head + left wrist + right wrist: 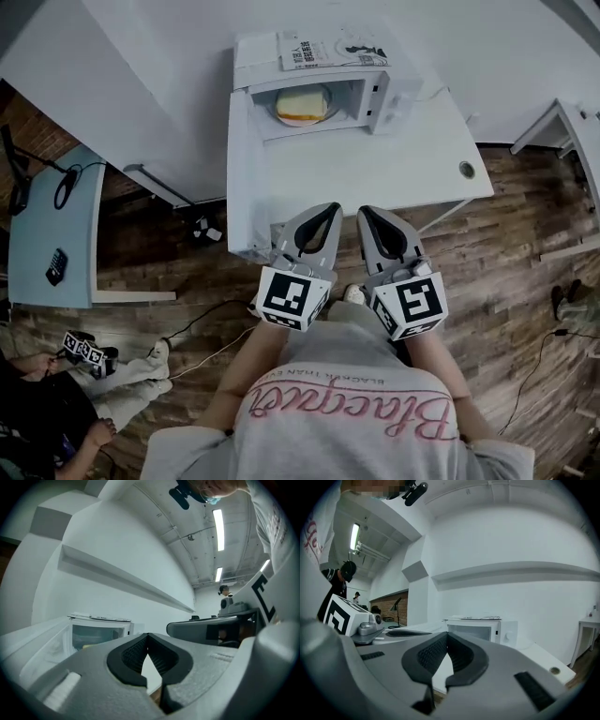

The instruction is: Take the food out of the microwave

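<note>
Microwave (375, 89) sits top centre of the head view, at the far end of a white table (375, 173). Its door (246, 187) is swung open towards the left. Food (302, 103), pale with a yellowish edge, lies inside the open cavity. Left gripper (331, 208) and right gripper (367, 212) are side by side at lower centre, over the table's near edge, well apart from the microwave. Both claws clenched tip to tip, nothing between them

Plated sandwich (302, 103) inside white microwave (384, 89); door (246, 178) open
</note>
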Demonstrator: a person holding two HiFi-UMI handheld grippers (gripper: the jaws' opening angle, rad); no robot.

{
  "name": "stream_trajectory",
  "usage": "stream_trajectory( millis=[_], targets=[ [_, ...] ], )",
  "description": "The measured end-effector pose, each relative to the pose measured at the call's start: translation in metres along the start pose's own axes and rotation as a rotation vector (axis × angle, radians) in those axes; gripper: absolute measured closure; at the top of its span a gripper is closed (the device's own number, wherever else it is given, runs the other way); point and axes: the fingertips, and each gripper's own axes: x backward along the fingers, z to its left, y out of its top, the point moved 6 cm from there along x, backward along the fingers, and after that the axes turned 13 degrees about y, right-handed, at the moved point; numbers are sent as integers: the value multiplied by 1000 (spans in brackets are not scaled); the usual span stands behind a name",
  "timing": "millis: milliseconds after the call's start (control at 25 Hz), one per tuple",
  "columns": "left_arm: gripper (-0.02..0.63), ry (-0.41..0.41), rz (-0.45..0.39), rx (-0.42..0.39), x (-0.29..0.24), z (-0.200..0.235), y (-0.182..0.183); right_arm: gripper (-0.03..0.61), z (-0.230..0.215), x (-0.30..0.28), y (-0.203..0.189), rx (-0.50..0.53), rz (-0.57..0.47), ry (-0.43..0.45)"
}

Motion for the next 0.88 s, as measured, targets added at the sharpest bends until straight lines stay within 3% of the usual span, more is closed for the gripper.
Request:
stream_trajectory(
  millis=[200, 560, 720, 880],
  targets=[
    [609, 91, 11, -14, -40, -11, -4, 568, -48, -8, -5, -7, 19, 99],
    [605, 240, 117, 62, -84, -10, -26, 569, -102, -20, -18, -67, 33, 197],
    [422, 294, 154, 87, -97, -1, -33, 568, -111, -32, -26, -81, 55, 230],
    [417, 342, 167, 121, -110, 16, -43, 568, -118, -43, -32, -79, 76, 246]
  ],
)
